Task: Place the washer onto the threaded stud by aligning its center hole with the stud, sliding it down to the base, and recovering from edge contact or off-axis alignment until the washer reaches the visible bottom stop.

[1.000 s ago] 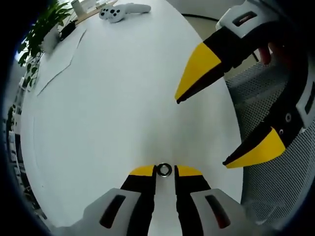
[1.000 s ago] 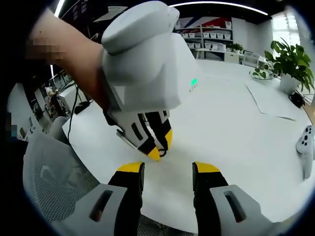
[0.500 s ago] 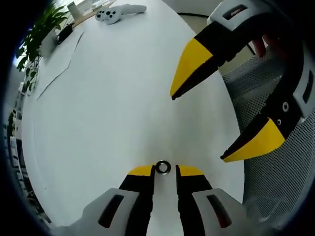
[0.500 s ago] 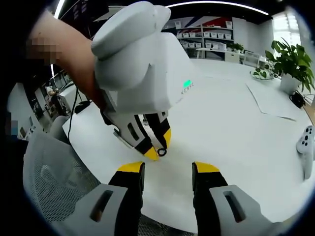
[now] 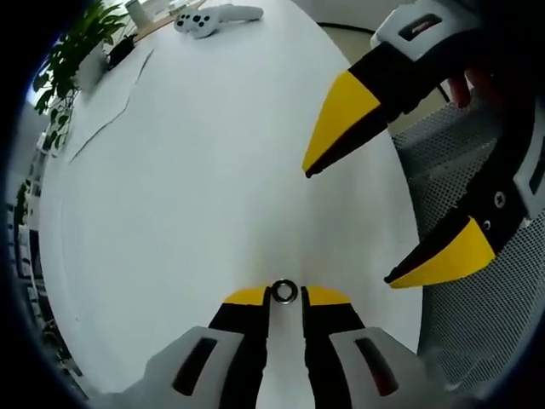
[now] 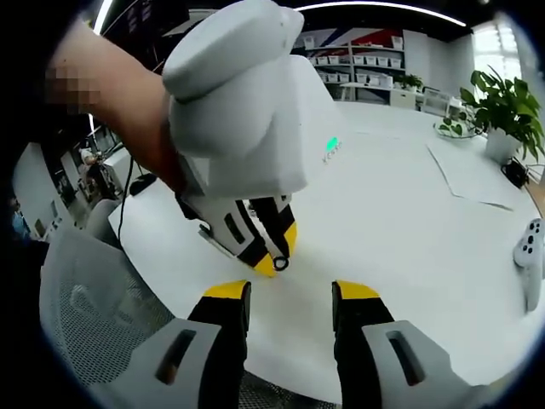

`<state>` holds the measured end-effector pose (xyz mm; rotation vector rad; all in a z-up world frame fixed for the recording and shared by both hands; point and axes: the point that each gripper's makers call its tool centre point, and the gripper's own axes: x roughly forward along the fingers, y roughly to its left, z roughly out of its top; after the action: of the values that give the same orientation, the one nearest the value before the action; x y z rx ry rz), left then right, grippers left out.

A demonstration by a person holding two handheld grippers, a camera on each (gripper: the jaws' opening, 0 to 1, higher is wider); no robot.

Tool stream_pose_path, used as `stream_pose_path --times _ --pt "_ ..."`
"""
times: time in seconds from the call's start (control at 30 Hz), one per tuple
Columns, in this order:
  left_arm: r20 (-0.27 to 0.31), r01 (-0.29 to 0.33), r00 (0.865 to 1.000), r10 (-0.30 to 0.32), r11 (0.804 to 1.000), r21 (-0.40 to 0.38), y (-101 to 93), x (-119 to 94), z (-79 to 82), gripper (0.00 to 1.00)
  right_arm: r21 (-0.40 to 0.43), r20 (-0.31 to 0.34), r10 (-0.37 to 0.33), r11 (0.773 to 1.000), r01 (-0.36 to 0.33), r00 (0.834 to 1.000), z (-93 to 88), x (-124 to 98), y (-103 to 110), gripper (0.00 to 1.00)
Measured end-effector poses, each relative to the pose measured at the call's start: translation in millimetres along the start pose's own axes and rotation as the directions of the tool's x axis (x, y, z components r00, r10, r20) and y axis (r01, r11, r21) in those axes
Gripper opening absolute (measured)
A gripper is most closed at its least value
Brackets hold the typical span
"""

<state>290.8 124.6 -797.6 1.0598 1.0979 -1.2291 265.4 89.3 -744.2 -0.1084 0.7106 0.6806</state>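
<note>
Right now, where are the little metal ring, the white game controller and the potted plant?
washer (image 5: 283,293), left gripper view, on its ring face.
controller (image 5: 207,17), left gripper view, on its body.
plant (image 6: 502,102), right gripper view, on its leaves.

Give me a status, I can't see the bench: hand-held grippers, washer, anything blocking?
Left hand-held gripper shut on washer, above white table. Right hand-held gripper open, empty, close by. Stud not spotted. Nothing blocking.

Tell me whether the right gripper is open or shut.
Open. In the right gripper view, the right gripper shows a wide gap between its yellow tips, with only white table between them.
</note>
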Motion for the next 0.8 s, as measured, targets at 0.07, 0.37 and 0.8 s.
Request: stream_pose_path --times 0.07,0.37,0.8 --pt "-0.008 -0.002 1.0 0.002 1.0 0.008 0.2 0.1 0.4 0.1 0.0 -0.001 0.0 1.0 0.0 1.0 0.0 -0.3 0.1 0.41" --pt "0.036 -0.014 0.999 0.014 1.0 -0.008 -0.6 -1.2 -0.3 0.1 -0.001 -0.004 -0.001 1.0 0.001 1.0 -0.6 0.2 -0.1 0.41" --pt "0.087 -0.025 0.996 0.03 0.998 -0.064 1.0 -2.0 -0.6 0.09 -0.002 -0.006 -0.006 1.0 0.006 1.0 -0.9 0.0 -0.9 0.41"
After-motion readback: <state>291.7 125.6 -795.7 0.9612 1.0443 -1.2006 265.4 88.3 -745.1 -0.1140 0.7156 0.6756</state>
